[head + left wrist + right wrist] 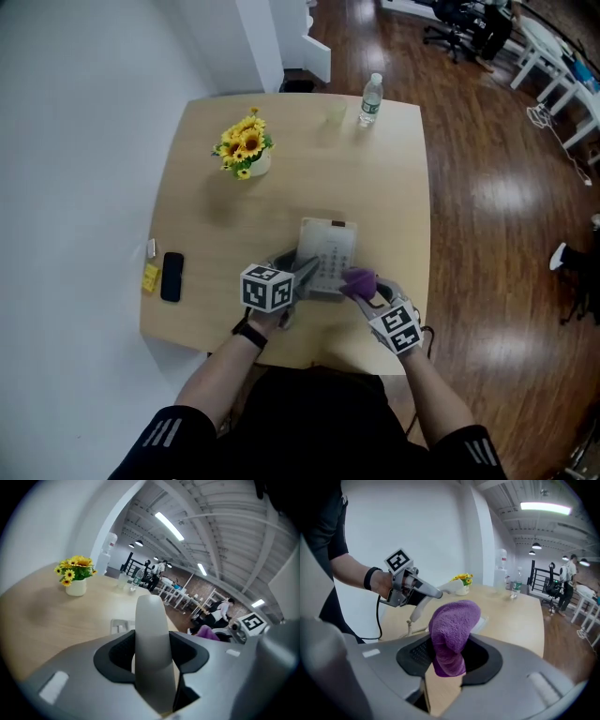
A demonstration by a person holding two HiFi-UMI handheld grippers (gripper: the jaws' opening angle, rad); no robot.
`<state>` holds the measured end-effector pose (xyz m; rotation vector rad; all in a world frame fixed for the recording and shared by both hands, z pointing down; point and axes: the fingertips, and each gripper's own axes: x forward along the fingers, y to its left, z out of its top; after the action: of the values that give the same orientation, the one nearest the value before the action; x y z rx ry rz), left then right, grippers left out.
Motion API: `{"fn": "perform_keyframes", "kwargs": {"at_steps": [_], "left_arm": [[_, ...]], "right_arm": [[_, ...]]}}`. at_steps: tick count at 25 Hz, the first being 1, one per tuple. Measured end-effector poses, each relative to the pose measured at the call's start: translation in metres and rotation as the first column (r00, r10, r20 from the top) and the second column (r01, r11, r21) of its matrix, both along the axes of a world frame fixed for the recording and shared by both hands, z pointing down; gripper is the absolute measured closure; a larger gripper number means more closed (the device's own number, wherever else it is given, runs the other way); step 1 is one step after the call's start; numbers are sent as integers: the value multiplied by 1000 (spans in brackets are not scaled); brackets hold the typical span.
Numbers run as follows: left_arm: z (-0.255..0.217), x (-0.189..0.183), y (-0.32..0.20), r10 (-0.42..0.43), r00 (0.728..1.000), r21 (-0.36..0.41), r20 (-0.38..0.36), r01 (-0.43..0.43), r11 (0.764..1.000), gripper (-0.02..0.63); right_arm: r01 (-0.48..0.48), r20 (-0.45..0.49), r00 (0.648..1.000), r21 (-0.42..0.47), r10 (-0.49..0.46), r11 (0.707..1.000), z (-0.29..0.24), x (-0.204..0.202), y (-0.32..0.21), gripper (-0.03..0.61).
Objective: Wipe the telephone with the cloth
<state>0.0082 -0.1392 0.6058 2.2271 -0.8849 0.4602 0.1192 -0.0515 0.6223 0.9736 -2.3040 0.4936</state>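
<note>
Handset and cloth held over the near edge of the telephone base

The left gripper [300, 274] has its jaws pinched on the telephone's handset [151, 639], a smooth, rounded, pale grey plastic bar that stands upright between them, lifted off the telephone base [328, 255]. A coiled cord [415, 630] hangs from it. The base is a flat, pale rectangular box that lies on the light wood-grain tabletop [384, 187]. Just to the right of the base's near edge, the right gripper [364, 287] has its jaws clamped on a purple cloth [452, 630], fluffy terry folded into a soft, rounded wad. Beyond the base to the left stands a small white pot of sunflowers [246, 148], and farther beyond it a clear plastic water bottle [370, 99]. Well to the left of the base lies a glossy black smartphone [172, 277].
</note>
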Motion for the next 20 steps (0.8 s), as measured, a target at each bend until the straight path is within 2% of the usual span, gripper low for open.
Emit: {"fn": "perform_keyframes", "kwargs": {"at_steps": [2, 5, 9, 12, 16, 20], "left_arm": [[-25, 2, 8, 46, 994, 13, -103, -45, 999, 404], [-63, 0, 21, 116, 966, 47, -230, -108, 993, 405], [-119, -2, 44, 247, 895, 150, -371, -205, 967, 405], [-160, -8, 62, 334, 834, 243, -439, -248, 938, 405], [-212, -20, 80, 409, 757, 337, -509, -262, 904, 404], [-247, -27, 98, 492, 692, 428, -528, -284, 858, 405]], "right_arm": [[-10, 10, 1000, 45, 10, 999, -21, 2, -9, 422], [-8, 19, 1000, 128, 6, 992, -59, 0, -22, 422], [32, 0, 999, 260, -34, 965, -117, -9, -38, 422], [79, -23, 997, 360, -76, 930, -162, -25, -44, 422], [158, -58, 987, 476, -148, 865, -224, -53, -41, 422], [248, -93, 967, 551, -237, 797, -281, -83, -27, 423]]}}
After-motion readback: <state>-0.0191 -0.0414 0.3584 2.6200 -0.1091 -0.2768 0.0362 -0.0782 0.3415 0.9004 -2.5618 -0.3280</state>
